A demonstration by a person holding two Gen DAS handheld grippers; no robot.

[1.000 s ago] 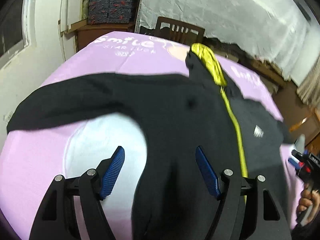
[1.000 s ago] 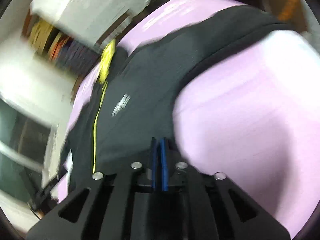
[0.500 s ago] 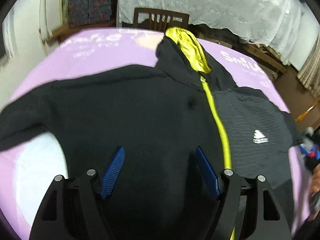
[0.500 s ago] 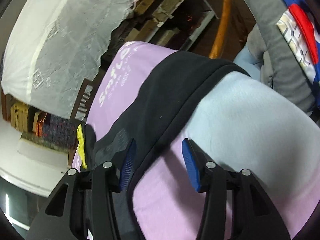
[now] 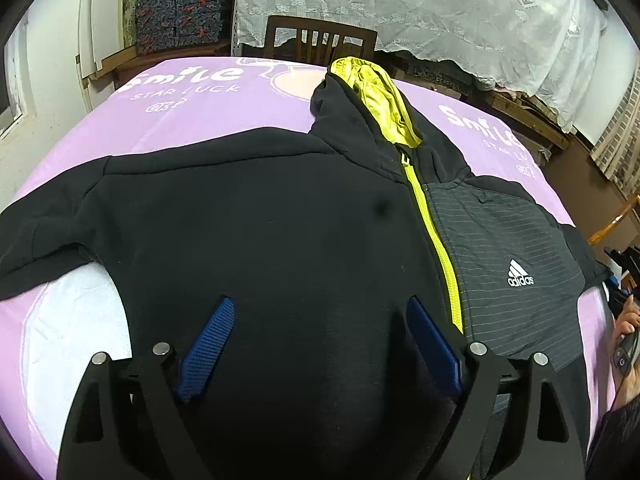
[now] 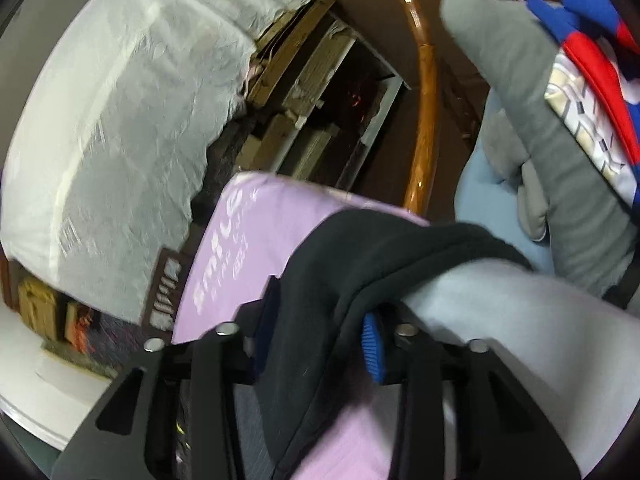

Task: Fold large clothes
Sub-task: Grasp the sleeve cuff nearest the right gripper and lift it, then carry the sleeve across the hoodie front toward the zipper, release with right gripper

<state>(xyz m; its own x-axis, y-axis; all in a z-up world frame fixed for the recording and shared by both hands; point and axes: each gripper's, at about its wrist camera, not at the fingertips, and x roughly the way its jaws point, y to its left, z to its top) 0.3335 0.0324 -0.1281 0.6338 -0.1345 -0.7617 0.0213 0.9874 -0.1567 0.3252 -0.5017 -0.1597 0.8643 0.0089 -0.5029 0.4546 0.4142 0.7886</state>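
From the left wrist view, a black Adidas hoodie (image 5: 280, 240) lies spread, front up, on a purple sheet (image 5: 192, 108) printed "Smile STAR LUCK". Right of its yellow zipper (image 5: 436, 240) sits the white "adidas" logo (image 5: 520, 274). The left gripper (image 5: 320, 344) hovers over the hoodie's lower body, jaws spread and released.

From the right wrist view, the hoodie's sleeve (image 6: 360, 264) runs between the right gripper (image 6: 320, 340)'s 2 blue pads (image 6: 370, 348), which straddle it, not clenched.
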